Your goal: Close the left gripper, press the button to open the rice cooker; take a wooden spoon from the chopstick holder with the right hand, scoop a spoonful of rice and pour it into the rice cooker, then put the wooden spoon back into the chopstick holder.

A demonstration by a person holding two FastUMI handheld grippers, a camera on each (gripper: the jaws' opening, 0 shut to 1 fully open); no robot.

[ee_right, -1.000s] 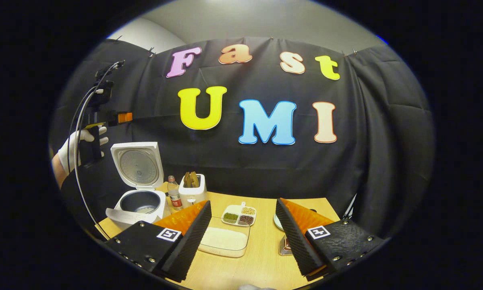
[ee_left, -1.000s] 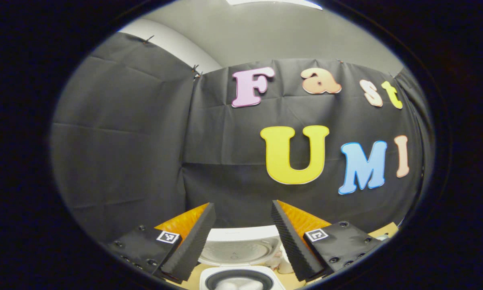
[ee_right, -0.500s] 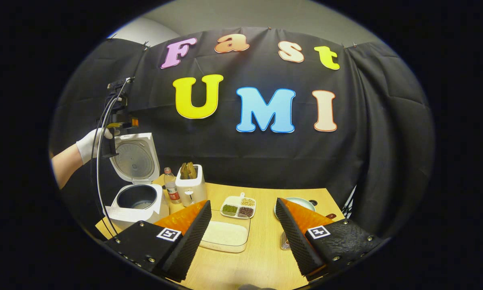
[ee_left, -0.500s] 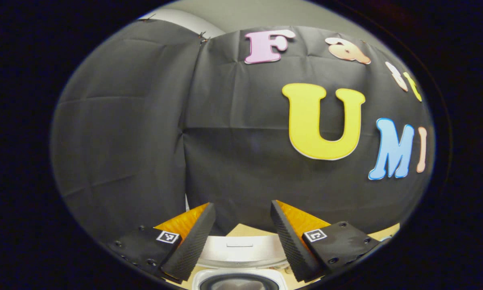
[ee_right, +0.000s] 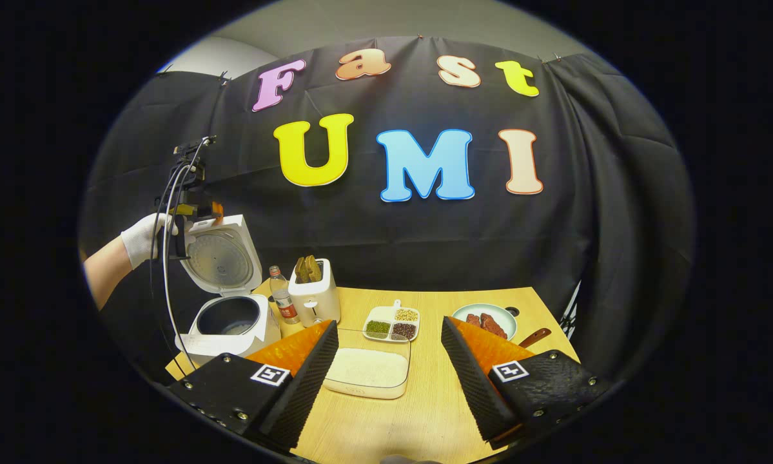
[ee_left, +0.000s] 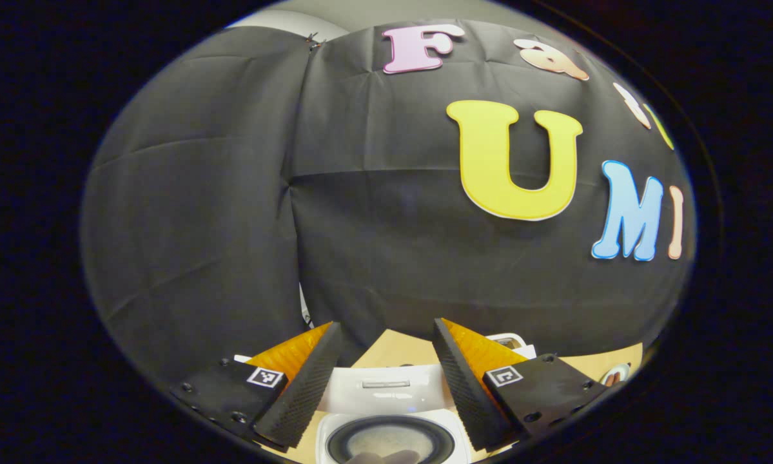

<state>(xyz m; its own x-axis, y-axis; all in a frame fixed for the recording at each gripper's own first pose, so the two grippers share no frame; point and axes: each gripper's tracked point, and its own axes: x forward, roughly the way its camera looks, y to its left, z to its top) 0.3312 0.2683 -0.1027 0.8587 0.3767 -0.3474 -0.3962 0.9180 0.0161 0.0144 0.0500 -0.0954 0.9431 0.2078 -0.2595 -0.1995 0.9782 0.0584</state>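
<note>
The right claw (ee_right: 386, 367) gapes empty over the rice tray (ee_right: 368, 372) on the bench (ee_right: 425, 412), spoons waiting in the holder (ee_right: 314, 298) beyond, while the left claw (ee_left: 386, 380), open and empty, hangs above the open cooker (ee_right: 228, 303).

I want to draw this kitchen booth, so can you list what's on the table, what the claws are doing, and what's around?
Surface: wooden table, bare in front.
Job's things: rice cooker, lid up; rice tub; spoon holder with wooden handles sticking up.
Clutter: bottle; bean tray; plate with food.
Claws: left claw open above the cooker; right claw open, empty, above the tub.
Cables: black cables hang from the left claw.
Surroundings: black cloth wall; gloved hand.
</note>
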